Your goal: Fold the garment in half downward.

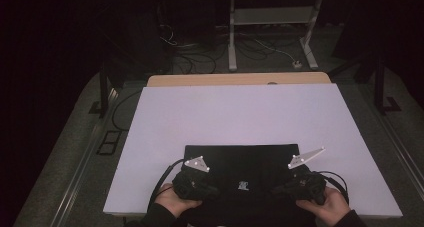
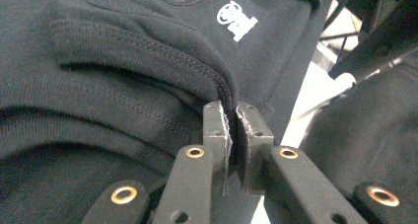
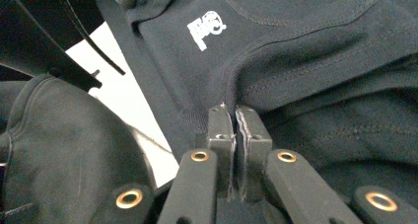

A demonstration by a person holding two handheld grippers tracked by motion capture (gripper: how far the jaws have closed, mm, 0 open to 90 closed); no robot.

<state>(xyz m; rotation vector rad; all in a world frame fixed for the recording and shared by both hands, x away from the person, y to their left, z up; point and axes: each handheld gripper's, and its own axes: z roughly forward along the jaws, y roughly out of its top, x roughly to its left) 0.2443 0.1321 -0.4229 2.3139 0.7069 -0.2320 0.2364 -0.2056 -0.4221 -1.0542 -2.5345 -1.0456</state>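
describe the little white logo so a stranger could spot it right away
On the white board lies a black garment at the near edge. The small white logo sits on it midway between both hands, the only pale mark on the dark cloth.

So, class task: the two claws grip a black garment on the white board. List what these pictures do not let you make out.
- Garment near edge: the high view's bottom edge cuts it off; the hands cover its corners.
- White logo: too small to read in the high view.
- Fabric inside the left claw and right claw: the shut jaws hide the pinched layers.
- Floor behind the board: too dark.
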